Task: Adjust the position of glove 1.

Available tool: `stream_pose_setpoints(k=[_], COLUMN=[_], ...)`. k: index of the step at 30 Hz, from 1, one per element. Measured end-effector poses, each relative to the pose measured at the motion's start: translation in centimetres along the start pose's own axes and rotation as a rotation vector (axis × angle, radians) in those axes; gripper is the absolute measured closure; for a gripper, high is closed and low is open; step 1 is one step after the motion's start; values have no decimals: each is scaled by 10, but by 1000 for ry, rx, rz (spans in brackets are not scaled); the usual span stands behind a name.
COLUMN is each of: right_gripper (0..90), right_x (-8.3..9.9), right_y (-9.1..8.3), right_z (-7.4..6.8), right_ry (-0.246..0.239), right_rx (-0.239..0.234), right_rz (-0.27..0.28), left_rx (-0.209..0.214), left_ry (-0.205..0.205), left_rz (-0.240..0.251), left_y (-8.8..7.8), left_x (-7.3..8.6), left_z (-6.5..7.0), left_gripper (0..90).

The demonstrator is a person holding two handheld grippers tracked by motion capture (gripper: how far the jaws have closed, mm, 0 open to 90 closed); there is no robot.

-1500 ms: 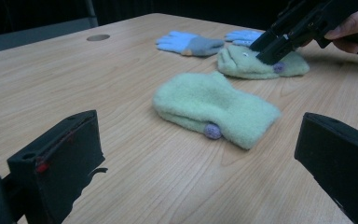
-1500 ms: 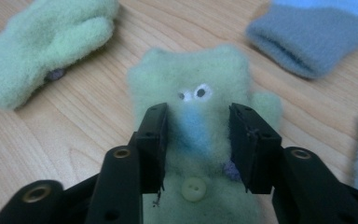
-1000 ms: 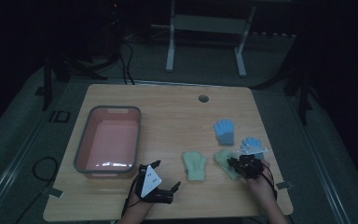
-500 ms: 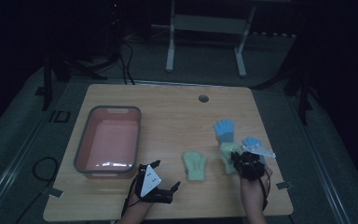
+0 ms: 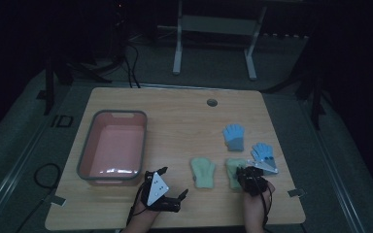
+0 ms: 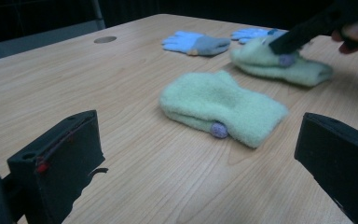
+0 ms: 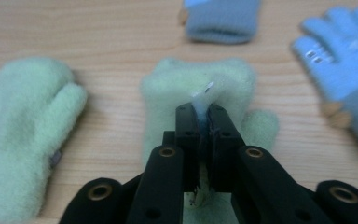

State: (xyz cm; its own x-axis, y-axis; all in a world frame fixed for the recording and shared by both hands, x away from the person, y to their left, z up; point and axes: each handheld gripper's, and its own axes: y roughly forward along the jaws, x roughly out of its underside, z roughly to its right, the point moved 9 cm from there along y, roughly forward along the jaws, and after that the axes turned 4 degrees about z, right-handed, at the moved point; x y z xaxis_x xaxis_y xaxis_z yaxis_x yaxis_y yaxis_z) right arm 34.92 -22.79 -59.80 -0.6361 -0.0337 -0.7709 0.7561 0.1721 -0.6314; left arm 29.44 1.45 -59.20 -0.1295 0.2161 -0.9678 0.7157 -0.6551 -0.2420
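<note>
Two pale green mittens lie near the table's front: one (image 5: 203, 172) (image 6: 219, 105) (image 7: 23, 135) lies free, the other (image 5: 233, 170) (image 6: 303, 72) (image 7: 168, 93) sits under my right gripper (image 5: 246, 175) (image 7: 200, 109). Its jaws pinch a small white tag that stands up from this mitten, and they have just been opening slightly with the tag still between them. Two blue gloves (image 5: 233, 136) (image 5: 263, 153) lie beyond. My left gripper (image 5: 172, 182) (image 6: 200, 135) rests open at the front edge, facing the free mitten with nothing between its jaws.
A pink bin (image 5: 90, 145) stands at the table's left side. A round cable hole (image 5: 212, 102) sits near the far edge. Bare wood stretches between the bin and the gloves. Dark floor, cables and a metal stand lie beyond the table.
My right gripper has shifted a little to the left, from beside the near blue glove onto the right green mitten. The left gripper has kept still.
</note>
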Motion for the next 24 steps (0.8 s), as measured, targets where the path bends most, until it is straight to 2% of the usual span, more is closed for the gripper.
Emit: stream_pose_setpoints(k=[1, 2, 10, 12, 16, 21, 24], right_gripper=[795, 789, 703, 638, 618, 595, 592], right_x=[6, 7, 3, -4, -10, -29, -34], right_y=[7, 8, 6, 2, -3, -16, -18], right_z=[-1, 0, -1, 0, 2, 15, 19], right_ry=[-15, -20, -50, -78, -99, -181, -200], right_rx=[5, 10, 11, -5, -29, -81, -93], right_rz=[-23, -17, -19, -19, -18, 19, 21], left_rx=[0, 1, 4, 7, 8, 8, 7], left_ry=[-1, -2, 3, 3, 2, -4, -3], left_rz=[0, 0, 0, -3, -4, -4, -5], left_y=[0, 0, 0, 0, 1, 1, 1], left_x=[0, 0, 0, 0, 0, 0, 0], left_z=[0, 0, 1, 1, 1, 1, 0], left_gripper=[10, 10, 10, 10, 10, 10, 10])
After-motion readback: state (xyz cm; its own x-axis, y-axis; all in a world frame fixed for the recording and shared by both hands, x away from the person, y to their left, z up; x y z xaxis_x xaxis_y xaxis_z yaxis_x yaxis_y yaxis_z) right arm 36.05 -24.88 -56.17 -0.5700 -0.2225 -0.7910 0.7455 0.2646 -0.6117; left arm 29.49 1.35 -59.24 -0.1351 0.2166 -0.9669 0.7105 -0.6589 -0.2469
